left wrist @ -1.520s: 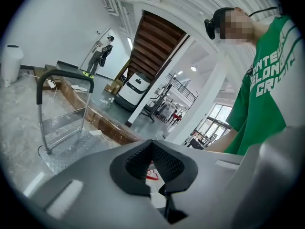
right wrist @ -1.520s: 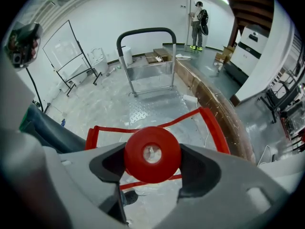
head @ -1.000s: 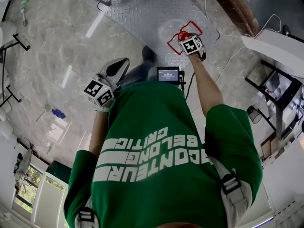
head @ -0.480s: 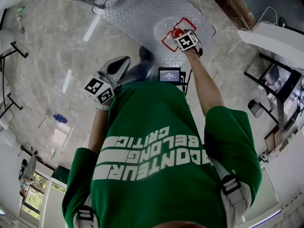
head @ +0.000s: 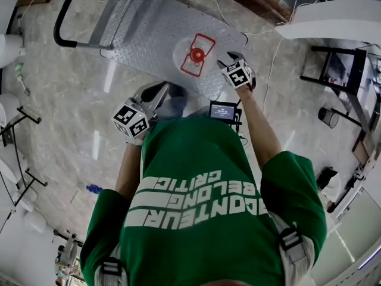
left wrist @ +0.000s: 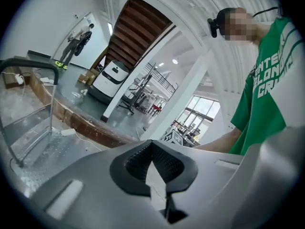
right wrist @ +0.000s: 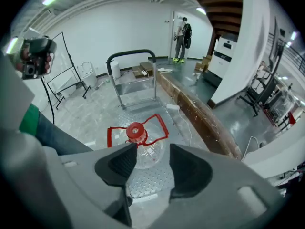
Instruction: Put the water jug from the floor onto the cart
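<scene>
Looks like the job's basically done: the water jug [head: 196,55] stands upright on the cart [head: 149,22], so the right tool [right wrist: 152,160] hangs empty above its red cap [right wrist: 136,131], jaws partly apart and just been closing, and the left tool [left wrist: 152,146] is closed on nothing.

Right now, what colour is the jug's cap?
Red. The jug's cap shows best in the right gripper view.

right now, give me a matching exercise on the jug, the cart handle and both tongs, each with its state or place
1 water jug
2 cart handle
3 left tongs
4 right tongs

a black, at the cart's end
b tips together, empty
c standing on the cart deck
d apart, empty

Pairs: 1-c, 2-a, 3-b, 4-d. The right tongs have just been closing, nothing between them.
</scene>
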Demonstrator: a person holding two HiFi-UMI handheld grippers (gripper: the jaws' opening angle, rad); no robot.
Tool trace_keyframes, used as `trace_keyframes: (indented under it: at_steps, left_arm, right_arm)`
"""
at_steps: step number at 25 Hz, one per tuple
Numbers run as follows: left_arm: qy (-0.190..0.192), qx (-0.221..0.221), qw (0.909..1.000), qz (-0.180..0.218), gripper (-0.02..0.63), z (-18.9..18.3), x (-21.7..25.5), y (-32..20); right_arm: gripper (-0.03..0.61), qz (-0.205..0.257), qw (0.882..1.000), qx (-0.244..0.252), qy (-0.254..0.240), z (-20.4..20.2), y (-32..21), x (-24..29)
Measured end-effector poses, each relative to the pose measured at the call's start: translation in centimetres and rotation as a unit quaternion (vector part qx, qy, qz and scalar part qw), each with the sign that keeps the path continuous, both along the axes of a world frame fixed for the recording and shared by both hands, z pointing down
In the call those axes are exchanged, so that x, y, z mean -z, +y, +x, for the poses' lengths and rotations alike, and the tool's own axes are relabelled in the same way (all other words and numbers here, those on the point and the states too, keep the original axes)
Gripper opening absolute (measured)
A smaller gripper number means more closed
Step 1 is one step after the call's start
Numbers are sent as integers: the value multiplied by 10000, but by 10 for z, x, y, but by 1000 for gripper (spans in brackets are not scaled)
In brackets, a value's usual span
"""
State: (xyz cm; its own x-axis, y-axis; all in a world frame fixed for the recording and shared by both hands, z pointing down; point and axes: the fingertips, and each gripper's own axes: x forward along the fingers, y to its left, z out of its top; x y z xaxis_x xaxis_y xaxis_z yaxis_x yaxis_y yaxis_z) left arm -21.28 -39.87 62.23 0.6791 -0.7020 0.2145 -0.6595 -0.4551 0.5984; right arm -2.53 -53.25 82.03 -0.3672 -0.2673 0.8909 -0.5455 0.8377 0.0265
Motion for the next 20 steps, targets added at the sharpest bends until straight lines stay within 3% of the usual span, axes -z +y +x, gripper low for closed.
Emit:
trace_keyframes:
  at_steps: [4,8,13,20]
  left_arm:
    - [29,-642,9979,51,9,43,-2,-4]
    - [11,-1263,9918,215,9,96,2,-15]
    - [-32,-1912,9810,336,9,164,9,-13]
    - [-216,-2390,9685,661,9,238,25,7]
  right_arm:
    - [-8,149,9991,-226,-334,43,31,40]
    - [-8,320,9958,-407,-755,84,55,70]
    - [-8,568,9915,-744,-900,143,94,106]
    - [-8,1293,9774,-1074,-1281,202,120,152]
